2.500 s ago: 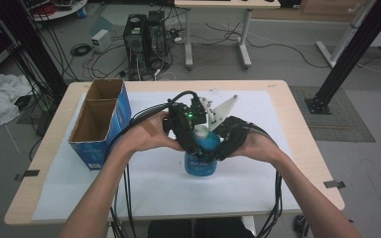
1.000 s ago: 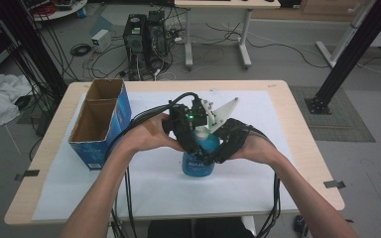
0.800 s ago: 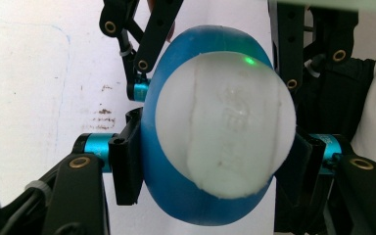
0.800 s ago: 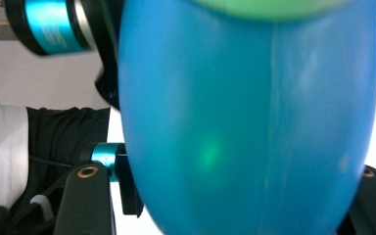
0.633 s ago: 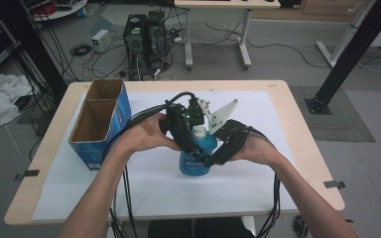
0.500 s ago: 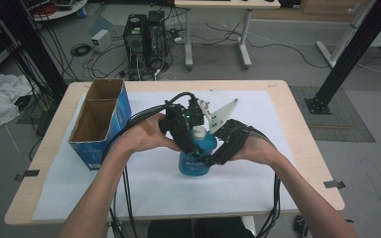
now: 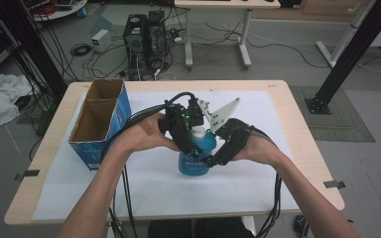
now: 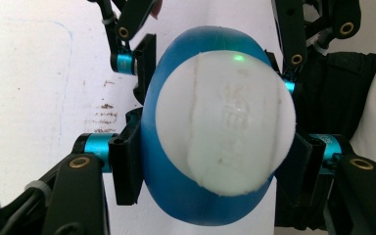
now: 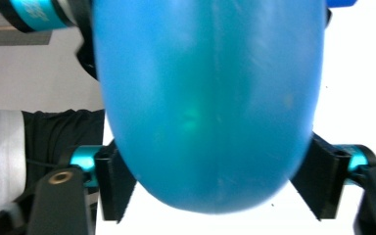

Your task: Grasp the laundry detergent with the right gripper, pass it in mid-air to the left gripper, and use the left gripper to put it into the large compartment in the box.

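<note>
A blue plastic bottle (image 7: 194, 153) with a white cap (image 7: 198, 132) is standing at the middle of the table (image 7: 297, 144), on the white sheet (image 7: 258, 178). It is leaning a little to the left. Its body is rounded and it is carrying white lettering low on the near side. In the left gripper view the cap (image 8: 223, 122) is looking like a white dome with faint raised letters. The left gripper (image 7: 188, 141) is clenching the upper part of the bottle, its pads pressing on both sides. The right gripper (image 7: 218, 153) is grasping the blue body (image 9: 205, 98) lower down from the right. A blue cardboard box (image 7: 99, 124) with two open compartments is standing on the left of the table. Compared with half a second ago, the bottle and both grippers are staying almost in the same place; over the last seconds they have drifted slightly to the left.
</note>
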A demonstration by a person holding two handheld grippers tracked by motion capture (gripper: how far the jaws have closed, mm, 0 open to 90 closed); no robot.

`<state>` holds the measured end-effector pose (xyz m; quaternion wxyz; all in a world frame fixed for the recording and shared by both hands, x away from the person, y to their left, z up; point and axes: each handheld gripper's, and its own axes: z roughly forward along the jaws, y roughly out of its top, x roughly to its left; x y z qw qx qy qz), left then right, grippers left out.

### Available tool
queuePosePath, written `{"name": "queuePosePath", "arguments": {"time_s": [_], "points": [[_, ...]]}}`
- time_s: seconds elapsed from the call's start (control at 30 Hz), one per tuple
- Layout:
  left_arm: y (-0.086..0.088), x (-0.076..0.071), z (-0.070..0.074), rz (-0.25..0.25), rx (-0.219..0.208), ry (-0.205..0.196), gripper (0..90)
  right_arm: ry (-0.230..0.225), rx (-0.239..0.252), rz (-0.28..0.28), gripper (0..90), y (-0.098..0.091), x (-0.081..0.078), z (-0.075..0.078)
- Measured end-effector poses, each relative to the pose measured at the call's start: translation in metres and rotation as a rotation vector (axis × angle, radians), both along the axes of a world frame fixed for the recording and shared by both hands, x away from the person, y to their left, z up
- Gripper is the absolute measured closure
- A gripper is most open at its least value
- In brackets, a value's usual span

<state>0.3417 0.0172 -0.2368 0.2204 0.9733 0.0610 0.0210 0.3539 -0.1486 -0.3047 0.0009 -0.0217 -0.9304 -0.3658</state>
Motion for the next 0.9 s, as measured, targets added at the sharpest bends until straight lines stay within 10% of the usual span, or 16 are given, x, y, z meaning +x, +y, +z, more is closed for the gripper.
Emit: {"name": "queuePosePath", "arguments": {"time_s": [0.9], "points": [[0.034, 0.005, 0.064, 0.102, 0.073, -0.039, 38.0, -0.075, -0.164, -0.18, 13.1, -0.039, -0.001, 0.017]]}}
